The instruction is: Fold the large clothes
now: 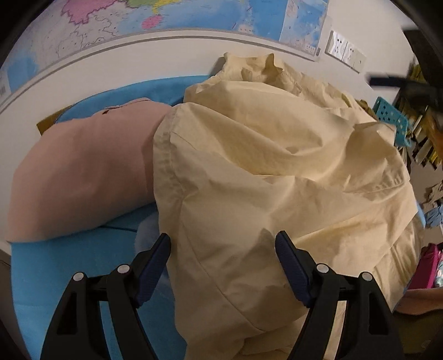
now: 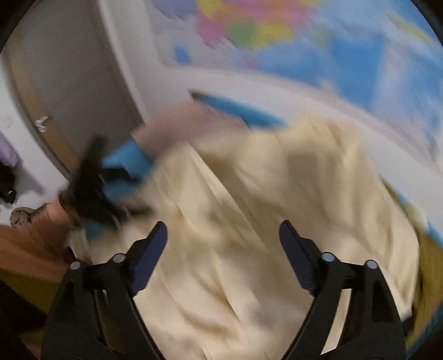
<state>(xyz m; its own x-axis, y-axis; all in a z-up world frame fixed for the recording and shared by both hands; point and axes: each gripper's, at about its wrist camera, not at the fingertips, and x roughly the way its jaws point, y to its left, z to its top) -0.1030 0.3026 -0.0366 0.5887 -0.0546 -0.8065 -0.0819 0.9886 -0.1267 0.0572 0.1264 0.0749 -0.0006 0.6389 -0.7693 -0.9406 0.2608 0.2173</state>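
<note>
A large pale yellow garment (image 1: 263, 171) lies crumpled over a blue cloth-covered table (image 1: 55, 277). It partly covers a folded pink garment (image 1: 83, 171) at the left. My left gripper (image 1: 223, 243) is open just above the yellow garment's near edge, holding nothing. In the blurred right wrist view the yellow garment (image 2: 263, 207) fills the middle. My right gripper (image 2: 223, 235) is open above it, empty. The left gripper (image 2: 91, 182) shows there as a dark blur at the garment's left edge, with the pink garment (image 2: 171, 124) beyond.
A wall map (image 1: 166, 16) hangs behind the table, with wall sockets (image 1: 346, 49) at the right. A blue perforated rack (image 1: 393, 121) and clutter stand at the right edge. A door (image 2: 55, 97) shows at the left in the right wrist view.
</note>
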